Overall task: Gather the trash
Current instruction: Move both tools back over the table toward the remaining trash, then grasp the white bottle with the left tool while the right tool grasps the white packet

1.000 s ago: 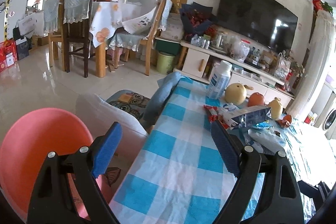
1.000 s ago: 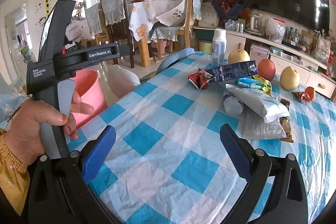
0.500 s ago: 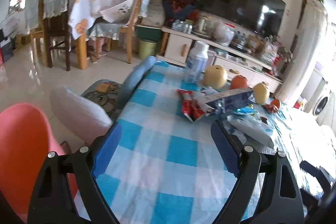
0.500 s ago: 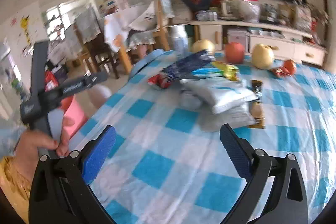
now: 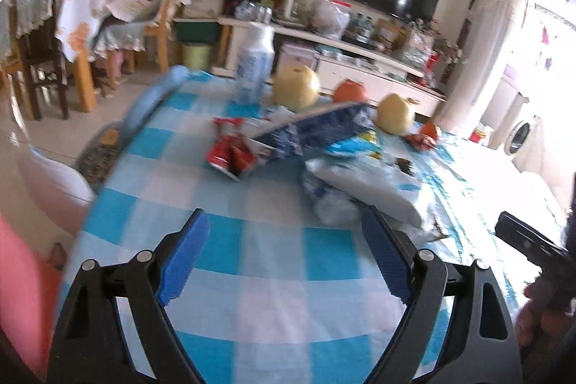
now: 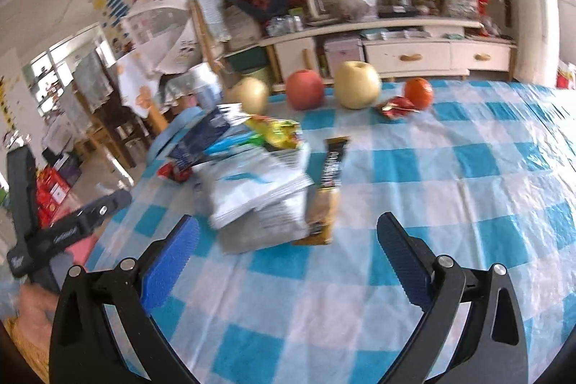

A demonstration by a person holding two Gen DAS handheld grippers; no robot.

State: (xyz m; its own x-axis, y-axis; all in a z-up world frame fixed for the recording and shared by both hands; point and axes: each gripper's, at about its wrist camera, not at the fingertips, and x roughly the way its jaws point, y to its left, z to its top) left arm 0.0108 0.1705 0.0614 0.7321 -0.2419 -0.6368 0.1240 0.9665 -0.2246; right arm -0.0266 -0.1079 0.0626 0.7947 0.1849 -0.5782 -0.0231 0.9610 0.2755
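Wrappers piled near the far left part of a table (image 6: 468, 189) under a blue-and-white checked cloth. Left gripper (image 5: 286, 242) wide apart, blue pads (image 5: 187, 254) empty, hovering over bare cloth just short of the pile. Right gripper (image 6: 288, 247) likewise spread, nothing between its pads (image 6: 405, 261), aimed at the near edge of the same heap.

In the heap: white packet (image 6: 259, 189) on top of a grey-printed one, dark blue carton (image 5: 316, 128) tilted across the back, red wrapper (image 5: 226, 153) poking out at the left, yellow-green packet (image 6: 277, 132) behind. Brown and black bar wrapper (image 6: 329, 189) lying lengthwise, touching the right side of the white packet. Small red wrapper (image 6: 394, 107) well apart, just beside an orange (image 6: 417, 92).

Along the far edge, a row of fruit: pear (image 6: 358, 89), red apple (image 6: 305, 89), another pear (image 6: 250, 94), and a white bottle (image 5: 255, 63) upright at the left end.

Pink bin (image 5: 18, 294) low at the left edge of the left view, beside the table. Much motion blur in both views; print on the packets unreadable.
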